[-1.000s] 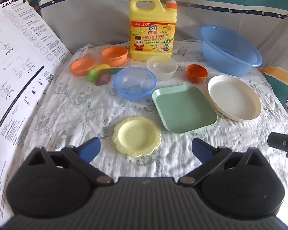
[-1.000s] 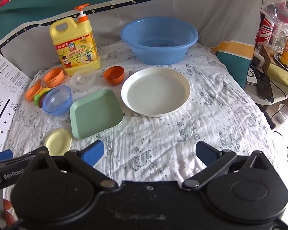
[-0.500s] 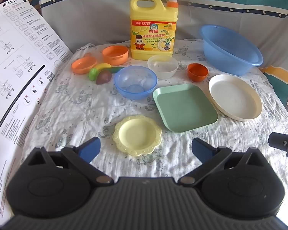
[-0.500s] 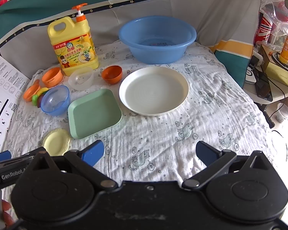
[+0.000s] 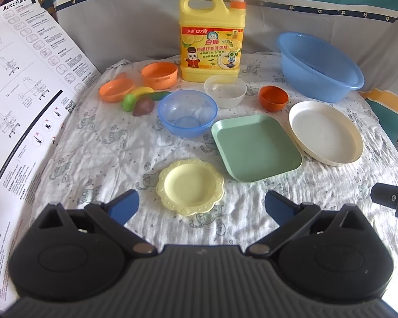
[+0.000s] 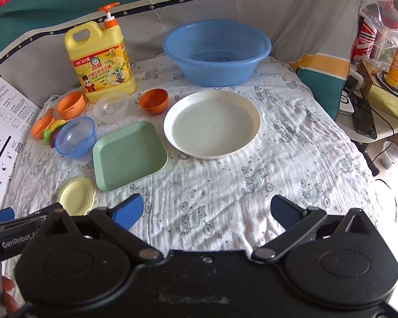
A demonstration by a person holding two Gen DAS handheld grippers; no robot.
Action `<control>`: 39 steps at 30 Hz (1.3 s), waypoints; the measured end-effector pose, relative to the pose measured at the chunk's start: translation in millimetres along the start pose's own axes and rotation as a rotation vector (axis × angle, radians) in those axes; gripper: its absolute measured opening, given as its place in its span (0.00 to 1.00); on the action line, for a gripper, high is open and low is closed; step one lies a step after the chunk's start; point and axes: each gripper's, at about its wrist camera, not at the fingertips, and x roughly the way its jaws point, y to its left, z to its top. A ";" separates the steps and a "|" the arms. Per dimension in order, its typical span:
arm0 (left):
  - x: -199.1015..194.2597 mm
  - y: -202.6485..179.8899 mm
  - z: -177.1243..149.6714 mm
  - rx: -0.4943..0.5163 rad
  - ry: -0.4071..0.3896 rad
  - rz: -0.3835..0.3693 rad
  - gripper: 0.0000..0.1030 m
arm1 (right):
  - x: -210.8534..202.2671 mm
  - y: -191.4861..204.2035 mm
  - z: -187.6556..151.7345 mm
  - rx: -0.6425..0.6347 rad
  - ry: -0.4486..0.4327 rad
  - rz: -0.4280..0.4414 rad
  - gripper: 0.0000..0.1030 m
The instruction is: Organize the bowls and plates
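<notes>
On the cat-print cloth lie a small yellow scalloped plate (image 5: 190,186), a green square plate (image 5: 256,146), a round white plate (image 5: 325,132), a clear blue bowl (image 5: 187,112), a clear white bowl (image 5: 224,91) and a dark orange bowl (image 5: 273,98). My left gripper (image 5: 202,206) hovers open just in front of the yellow plate, holding nothing. My right gripper (image 6: 207,210) stands open over bare cloth, short of the white plate (image 6: 212,124) and green plate (image 6: 130,155). The left gripper's body shows at the left edge of the right wrist view.
A yellow detergent jug (image 5: 212,46) and a big blue basin (image 5: 318,66) stand at the back. Two orange dishes (image 5: 159,74) and toy fruit (image 5: 143,100) sit at back left. A printed instruction sheet (image 5: 21,100) leans along the left. A cluttered side table (image 6: 376,106) is off right.
Both views have shifted only slightly; the dishes sit a touch closer and lower in the right wrist view. Nothing was grasped or moved on the cloth.
</notes>
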 end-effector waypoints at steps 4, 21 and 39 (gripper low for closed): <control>0.1 -0.4 0.0 0.001 0.001 0.001 1.00 | -0.1 -0.3 -0.3 0.000 0.000 0.000 1.00; 2.4 3.2 -6.0 0.008 0.013 0.004 1.00 | 7.2 -1.2 -1.3 0.008 0.014 -0.001 1.00; 16.2 -9.1 0.5 0.026 0.048 0.019 1.00 | 22.6 -6.5 -2.0 0.028 0.050 0.000 1.00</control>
